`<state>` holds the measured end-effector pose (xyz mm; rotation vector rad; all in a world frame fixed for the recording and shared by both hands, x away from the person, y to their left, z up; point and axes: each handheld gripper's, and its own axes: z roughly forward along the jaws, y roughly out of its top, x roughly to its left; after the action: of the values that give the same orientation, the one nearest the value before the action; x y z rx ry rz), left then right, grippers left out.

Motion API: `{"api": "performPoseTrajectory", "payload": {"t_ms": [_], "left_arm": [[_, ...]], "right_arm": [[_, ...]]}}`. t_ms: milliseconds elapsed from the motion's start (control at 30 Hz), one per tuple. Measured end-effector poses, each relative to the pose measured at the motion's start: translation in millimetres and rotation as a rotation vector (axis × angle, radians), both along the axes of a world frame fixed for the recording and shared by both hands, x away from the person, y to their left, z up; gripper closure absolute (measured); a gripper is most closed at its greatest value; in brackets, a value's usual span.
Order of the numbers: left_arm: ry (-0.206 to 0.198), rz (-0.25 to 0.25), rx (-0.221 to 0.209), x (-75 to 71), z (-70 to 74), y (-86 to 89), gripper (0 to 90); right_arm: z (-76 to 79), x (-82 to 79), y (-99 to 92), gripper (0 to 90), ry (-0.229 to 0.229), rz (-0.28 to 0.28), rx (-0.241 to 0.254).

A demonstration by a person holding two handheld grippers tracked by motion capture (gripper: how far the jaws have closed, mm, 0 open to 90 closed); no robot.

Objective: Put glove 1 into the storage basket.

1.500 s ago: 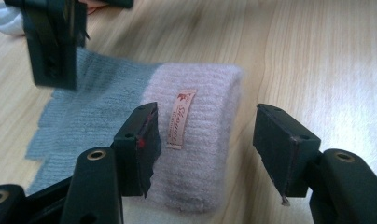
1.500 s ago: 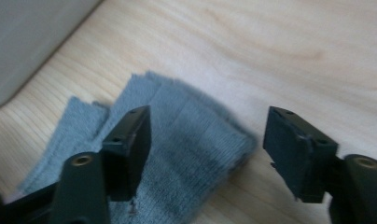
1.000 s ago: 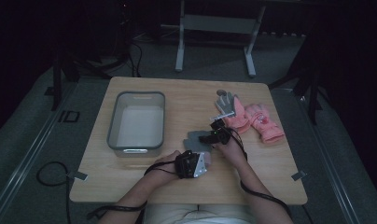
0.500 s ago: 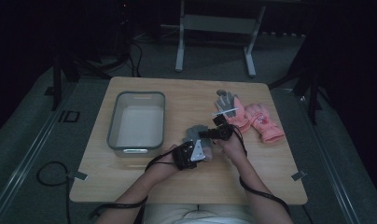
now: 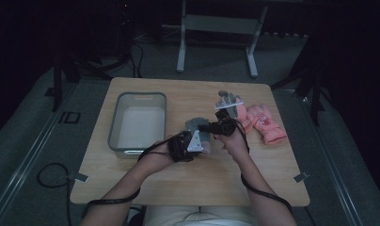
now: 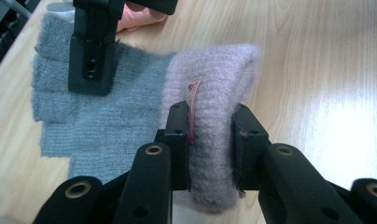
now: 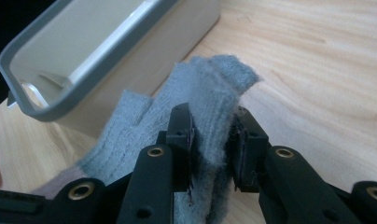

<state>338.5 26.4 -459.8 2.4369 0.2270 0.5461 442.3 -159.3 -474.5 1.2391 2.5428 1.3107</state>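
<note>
Fingers (image 6: 177, 140) clamped: both grippers pinch the grey glove (image 6: 98, 112), mid-table.
Left gripper (image 6: 210, 144) grips its pinkish cuff, right gripper (image 7: 212, 144) its fingers; light wooden table (image 5: 188, 181), grey bin (image 5: 117, 117) left, dark room beyond.

left gripper (image 6: 211, 144): black, with two thick arms that end in flat, square pads
left gripper arms: rounded, with a shiny metal ring set in each one near the bottom
left gripper top: a grey three-cornered plate (image 5: 195, 141) sits on it in the high view
right gripper (image 7: 212, 149): black too, same two arms and same square pads
right gripper arms: one shiny ring in each, and small round holes lower down
right gripper top: a grey plate (image 5: 228, 104) with pegs sticking up
cables (image 5: 261, 192): thin and black, one runs along each forearm
arms: bare, no sleeves on them
clothes: something pale at the bottom edge of the high view
</note>
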Motion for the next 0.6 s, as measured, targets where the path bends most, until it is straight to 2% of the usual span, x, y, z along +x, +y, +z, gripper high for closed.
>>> {"api": "performPoseTrajectory", "payload": {"t_ms": [267, 467, 600], "left_arm": [[-0.049, 0.015, 0.050, 3.5, 26.5, 12.4, 71.6], [-0.068, 0.033, 0.087, 4.2, 34.2, 25.9, 71.8], [-0.066, 0.054, 0.086, 4.3, 39.2, 38.7, 71.8]], "right_arm": [[26.8, 5.2, 17.6, 72.5, -0.053, 0.010, 0.008], [42.3, 10.4, 36.6, 72.5, -0.072, 0.033, 0.011], [48.6, 13.3, 51.6, 72.5, -0.080, 0.056, 0.004]]}}
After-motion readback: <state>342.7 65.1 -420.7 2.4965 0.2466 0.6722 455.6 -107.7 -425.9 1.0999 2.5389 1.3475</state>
